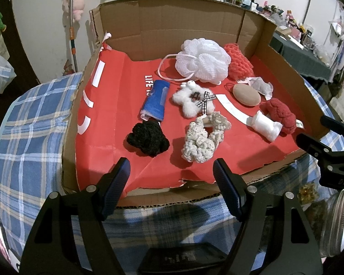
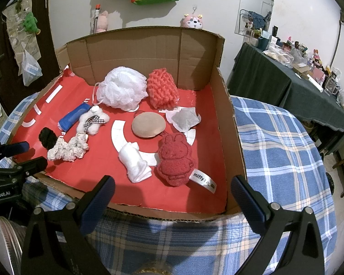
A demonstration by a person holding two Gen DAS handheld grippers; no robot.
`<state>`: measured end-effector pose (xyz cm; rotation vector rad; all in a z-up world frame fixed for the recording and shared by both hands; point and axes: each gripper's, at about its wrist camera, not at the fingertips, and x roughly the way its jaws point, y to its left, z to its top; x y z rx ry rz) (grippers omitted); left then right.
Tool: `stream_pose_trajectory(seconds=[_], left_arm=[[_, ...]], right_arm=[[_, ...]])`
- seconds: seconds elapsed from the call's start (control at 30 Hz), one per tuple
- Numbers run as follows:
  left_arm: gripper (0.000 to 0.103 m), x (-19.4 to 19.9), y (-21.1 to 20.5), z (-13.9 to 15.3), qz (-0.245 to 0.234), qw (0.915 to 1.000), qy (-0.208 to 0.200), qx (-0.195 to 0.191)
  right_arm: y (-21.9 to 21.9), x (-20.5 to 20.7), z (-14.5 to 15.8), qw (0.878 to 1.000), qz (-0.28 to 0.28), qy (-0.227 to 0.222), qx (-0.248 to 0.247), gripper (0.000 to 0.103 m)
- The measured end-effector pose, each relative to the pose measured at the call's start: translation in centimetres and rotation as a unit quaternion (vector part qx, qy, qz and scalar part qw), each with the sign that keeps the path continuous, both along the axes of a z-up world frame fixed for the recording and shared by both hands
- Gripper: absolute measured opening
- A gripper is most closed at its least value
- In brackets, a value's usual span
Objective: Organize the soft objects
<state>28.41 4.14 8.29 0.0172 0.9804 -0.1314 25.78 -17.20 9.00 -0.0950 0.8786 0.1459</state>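
1. Cardboard tray [image 2: 231, 137], red-lined: white loofah [image 2: 122, 89] at 12 o'clock, red plush [image 2: 175, 160] at 5, black piece [image 1: 148, 141], possibly a scrunchie, at 8.
2. My left gripper [image 1: 172, 178] and right gripper [image 2: 172, 197]: jaws spread, empty, touching nothing.

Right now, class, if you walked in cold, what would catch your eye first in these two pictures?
The red sheet lining the cardboard box stands out first. At its back sit a white bath pouf and an orange mesh sponge, side by side. Nearest the open right gripper lies a red bunny plush.
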Motion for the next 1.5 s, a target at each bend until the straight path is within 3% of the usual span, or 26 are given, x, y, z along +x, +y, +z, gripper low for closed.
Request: stream_pose_trajectory(seconds=[0.2,0.5,0.57,0.73,0.87,1.0,1.23,1.37,1.5], left_arm=[[0.074,-0.8,0.1,0.8,-0.004,0.9998,-0.009,-0.015],[0.074,-7.0,-0.2,5.9,-0.009,0.9944,-0.103,-0.025],[0.091,-8.8,-0.4,6.3,-0.008,0.9930,-0.115,-0.025],[0.095,-13.2,-0.8,6.0,-0.004,0.9888,-0.146,-0.030],[0.095,-15.9,-1.5,4.2,0.003,0.9893,-0.142,-0.035],[0.095,-17.4,-2.4,1.5,0.006,0.9913,-0.128,-0.027],[0.095,-16.7,-4.0,-3.4,0.008,0.9971,-0.075,0.000],[0.095,-16.0,-4.2,-5.1,0.023,0.9985,-0.050,0.002],[0.096,-15.9,-4.0,-5.4,0.035,0.9981,-0.049,0.008]], right_arm=[[-0.6,-0.4,1.2,1.000,-0.003,-0.012,0.005,0.103],[-2.6,-5.6,6.7,0.996,-0.017,-0.080,0.021,0.103],[-2.7,-7.8,7.7,0.995,-0.014,-0.100,0.021,0.103],[-2.3,-13.2,8.5,0.991,0.002,-0.131,0.026,0.103],[-2.1,-16.3,6.6,0.991,0.007,-0.129,0.039,0.103],[-1.8,-17.7,2.8,0.994,0.006,-0.102,0.041,0.103],[-1.6,-16.3,-3.2,0.999,-0.003,-0.035,0.033,0.103],[-1.3,-15.7,-4.8,1.000,-0.005,-0.018,0.022,0.103],[-1.4,-15.2,-5.6,1.000,-0.012,-0.001,0.021,0.103]])
